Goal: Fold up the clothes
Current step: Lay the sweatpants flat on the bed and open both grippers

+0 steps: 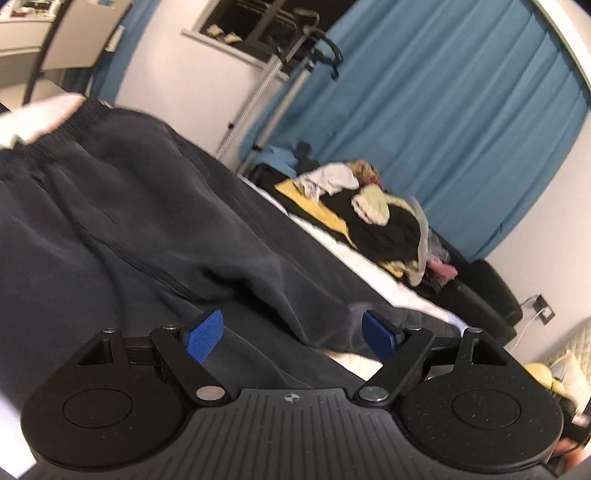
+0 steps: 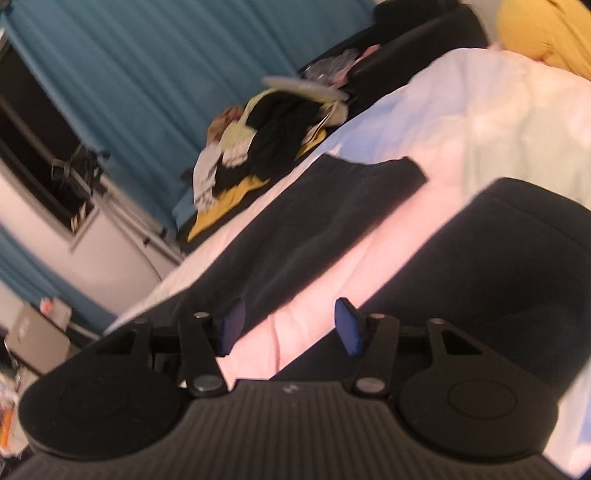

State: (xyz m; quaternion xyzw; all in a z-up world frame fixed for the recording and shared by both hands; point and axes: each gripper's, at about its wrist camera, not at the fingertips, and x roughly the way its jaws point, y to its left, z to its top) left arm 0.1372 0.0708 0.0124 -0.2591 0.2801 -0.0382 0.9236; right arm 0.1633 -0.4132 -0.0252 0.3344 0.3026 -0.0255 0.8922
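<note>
A pair of dark sweatpants [image 1: 147, 206] lies spread on the white bed [image 1: 373, 258], waistband at the far upper left. My left gripper [image 1: 293, 334] is open, its blue pads [image 1: 205, 332] just above the crotch and upper legs of the pants, holding nothing. In the right wrist view the two dark legs [image 2: 317, 206] lie apart with white sheet [image 2: 332, 280] between them. My right gripper [image 2: 291, 328] is open and empty, low over that gap, the near leg [image 2: 517, 266] at its right.
A pile of mixed clothes [image 1: 373, 214], also in the right wrist view [image 2: 269, 136], sits beyond the bed's far edge. Blue curtains [image 1: 443, 110] hang behind. A black seat [image 1: 491, 291] stands by the wall. A yellow cushion [image 2: 543, 29] lies at the bed's head.
</note>
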